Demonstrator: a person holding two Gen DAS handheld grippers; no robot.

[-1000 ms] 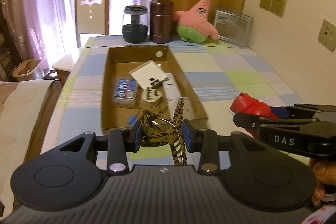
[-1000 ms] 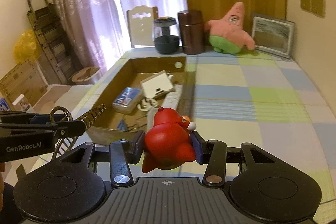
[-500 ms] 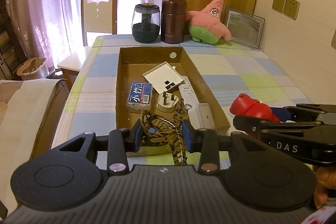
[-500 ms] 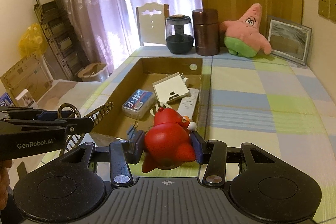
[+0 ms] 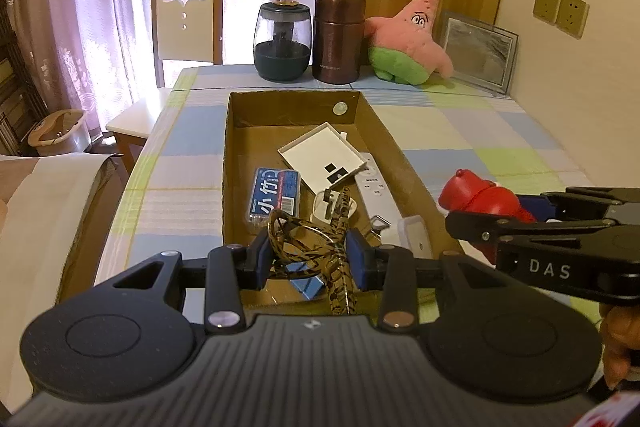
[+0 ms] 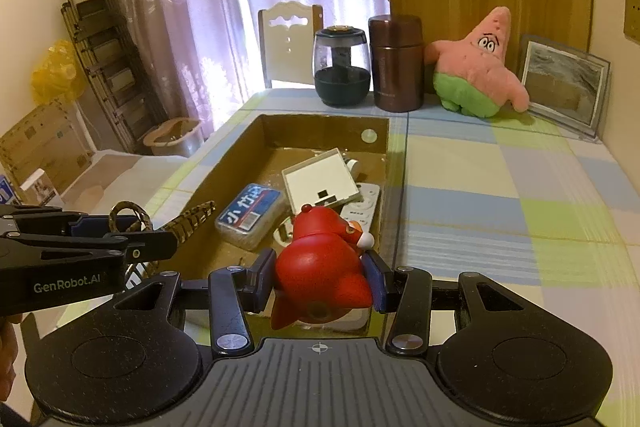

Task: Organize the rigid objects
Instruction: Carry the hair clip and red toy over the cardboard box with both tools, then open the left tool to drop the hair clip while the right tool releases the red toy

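My left gripper (image 5: 310, 255) is shut on a brown snake-print lanyard (image 5: 320, 235) with a metal ring, held over the near end of an open cardboard box (image 5: 225, 163). My right gripper (image 6: 320, 275) is shut on a red toy figure (image 6: 320, 259), over the box's near right corner. Each gripper shows in the other's view: the right one (image 5: 520, 223) with the toy (image 5: 480, 195), the left one (image 6: 132, 231) with the lanyard (image 6: 188, 219). In the box lie a blue-labelled clear case (image 5: 272, 193), a white flat box (image 5: 324, 159), a white power strip (image 5: 374, 183) and a plug (image 5: 332, 203).
At the table's far end stand a dark glass jar (image 5: 283, 41), a brown canister (image 5: 339, 37), a pink star plush (image 5: 408, 41) and a picture frame (image 5: 478, 55). A chair (image 5: 186, 27) sits behind the table. A wall runs along the right. Checked tablecloth (image 6: 500, 195) lies right of the box.
Both grippers have moved forward side by side toward the box, which now looks nearer and reaches under their fingertips. Both grips are unchanged.
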